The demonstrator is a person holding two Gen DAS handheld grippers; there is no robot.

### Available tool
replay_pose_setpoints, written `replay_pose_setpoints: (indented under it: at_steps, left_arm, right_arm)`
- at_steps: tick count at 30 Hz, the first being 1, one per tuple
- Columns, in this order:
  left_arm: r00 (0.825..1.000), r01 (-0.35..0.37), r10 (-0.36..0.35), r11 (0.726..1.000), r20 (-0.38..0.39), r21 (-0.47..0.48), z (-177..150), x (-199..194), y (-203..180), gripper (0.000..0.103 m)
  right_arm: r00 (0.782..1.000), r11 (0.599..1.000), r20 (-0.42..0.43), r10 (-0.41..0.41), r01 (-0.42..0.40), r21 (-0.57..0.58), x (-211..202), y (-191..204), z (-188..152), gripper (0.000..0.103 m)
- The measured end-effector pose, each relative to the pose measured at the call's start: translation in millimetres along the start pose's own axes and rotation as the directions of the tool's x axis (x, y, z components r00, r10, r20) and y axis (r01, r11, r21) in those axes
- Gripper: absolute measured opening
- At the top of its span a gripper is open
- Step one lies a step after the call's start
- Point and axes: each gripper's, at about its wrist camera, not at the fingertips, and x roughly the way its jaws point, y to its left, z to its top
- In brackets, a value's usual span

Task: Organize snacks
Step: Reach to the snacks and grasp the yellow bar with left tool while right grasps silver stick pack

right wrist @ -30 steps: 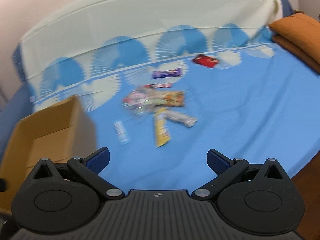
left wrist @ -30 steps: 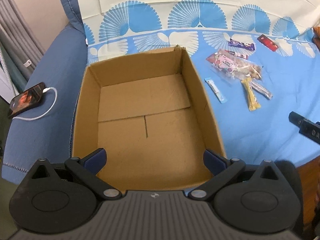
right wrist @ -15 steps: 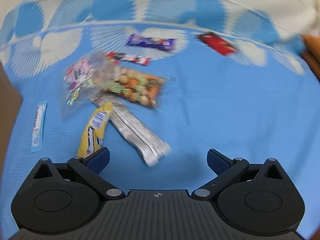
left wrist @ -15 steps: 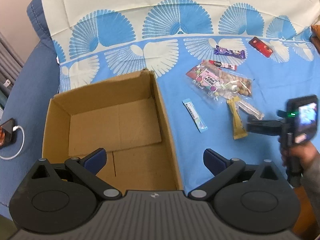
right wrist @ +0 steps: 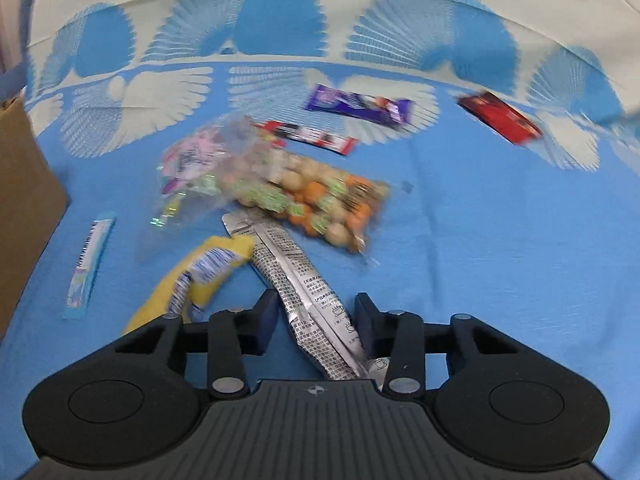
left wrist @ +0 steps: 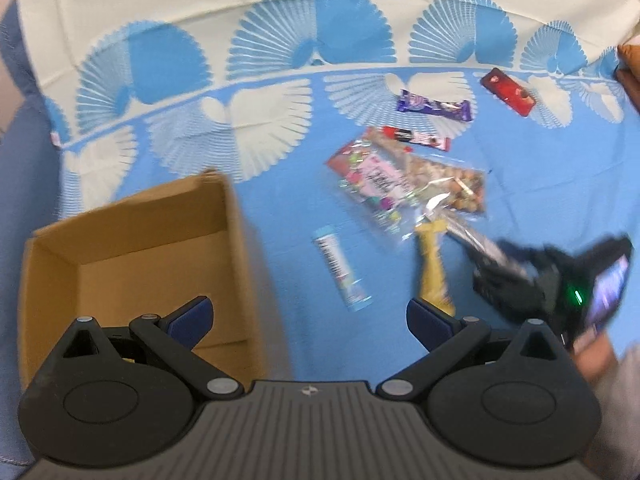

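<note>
In the left wrist view, the left gripper [left wrist: 308, 316] is held with its jaws wide apart and nothing between them, above the bedsheet [left wrist: 280, 216] beside the cardboard box [left wrist: 132, 248]. The box looks empty in its visible part. Seven snacks are counted on the sheet, all outside the box: one pale blue stick [left wrist: 341, 276], one yellow bar [left wrist: 432, 268], one silver sachet [left wrist: 480, 242], one clear bag of mixed snacks [left wrist: 404, 180], one thin red bar [left wrist: 416, 138], one purple bar [left wrist: 434, 106] and one red packet [left wrist: 508, 91].

In the right wrist view, the right gripper [right wrist: 316, 322] is lowered over the silver sachet [right wrist: 304, 280]. Its jaws are narrowed on both sides of the sachet, but a gap is still seen, so no grip is made yet. For a good pick, the jaws should be closed squarely across the sachet's width, so that the thin foil is not slipping out, and the yellow bar [right wrist: 200, 276] just beside should not be caught. The sachet should then be lifted clear of the bag before it is carried to the box.
</note>
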Motion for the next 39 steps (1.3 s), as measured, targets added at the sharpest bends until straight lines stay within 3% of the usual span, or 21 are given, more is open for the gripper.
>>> replay_pose_setpoints:
  at_steps: [3, 6, 10, 13, 15, 18, 22, 24, 26, 27, 28, 30, 34, 39]
  left_arm:
    - [0.996, 0.081, -0.08, 0.997, -0.027, 0.013, 12, 29, -20, 0.103]
    - [0.985, 0.157, -0.151, 0.984, -0.08, 0.086, 18, 70, -55, 0.103]
    - [0.985, 0.113, -0.096, 0.986, -0.14, 0.121, 23, 128, -97, 0.103]
    - [0.967, 0.129, -0.103, 0.987, -0.233, 0.097, 25, 173, -111, 0.103]
    - [0.959, 0.096, -0.068, 0.992, -0.277, 0.086, 23, 196, -114, 0.103]
    - [0.962, 0.094, -0.079, 0.995, -0.26, 0.045, 22, 201, -113, 0.103]
    - [0.952, 0.084, -0.068, 0.996, -0.298, 0.041, 27, 208, -116, 0.103]
    - [0.945, 0.074, -0.062, 0.997, -0.32, 0.028, 34, 209, -118, 0.103]
    - [0.953, 0.068, -0.06, 0.998, -0.298, 0.018, 41, 202, -117, 0.09]
    - [0.958, 0.062, -0.058, 0.998, -0.28, 0.003, 42, 196, -113, 0.071]
    - [0.96, 0.053, -0.055, 0.998, -0.274, -0.013, 43, 190, -110, 0.047]
    - [0.951, 0.058, -0.073, 0.997, -0.299, -0.06, 44, 182, -102, 0.027]
    - [0.951, 0.113, -0.135, 0.989, -0.278, -0.096, 40, 162, -91, 0.02]
    - [0.953, 0.217, -0.234, 0.971, -0.193, -0.106, 25, 106, -72, 0.02]
  right_arm:
    - [0.998, 0.993, -0.037, -0.055, 0.058, 0.099, -19, -19, -11, 0.043]
    - [0.991, 0.978, -0.062, -0.117, 0.126, 0.165, -39, -35, -28, 0.043]
    - [0.988, 0.965, -0.07, -0.138, 0.15, 0.213, -48, -48, -44, 0.045]
    - [0.988, 0.963, -0.065, -0.142, 0.153, 0.224, -47, -51, -47, 0.05]
    - [0.987, 0.962, -0.068, -0.144, 0.156, 0.223, -44, -52, -44, 0.057]
    - [0.986, 0.964, -0.07, -0.155, 0.166, 0.206, -38, -51, -42, 0.071]
    - [0.984, 0.97, -0.064, -0.165, 0.174, 0.171, -31, -48, -40, 0.085]
    - [0.985, 0.971, -0.055, -0.166, 0.173, 0.167, -28, -48, -40, 0.085]
    - [0.984, 0.968, -0.04, -0.173, 0.178, 0.175, -30, -50, -39, 0.067]
    - [0.985, 0.967, -0.03, -0.172, 0.175, 0.186, -32, -50, -38, 0.049]
    - [0.984, 0.963, -0.029, -0.178, 0.18, 0.201, -34, -52, -38, 0.041]
    - [0.983, 0.956, -0.027, -0.179, 0.181, 0.231, -38, -55, -39, 0.034]
    - [0.985, 0.932, -0.028, -0.172, 0.172, 0.321, -53, -60, -41, 0.03]
    - [0.985, 0.906, 0.065, -0.158, 0.118, 0.407, -97, -50, -38, 0.03]
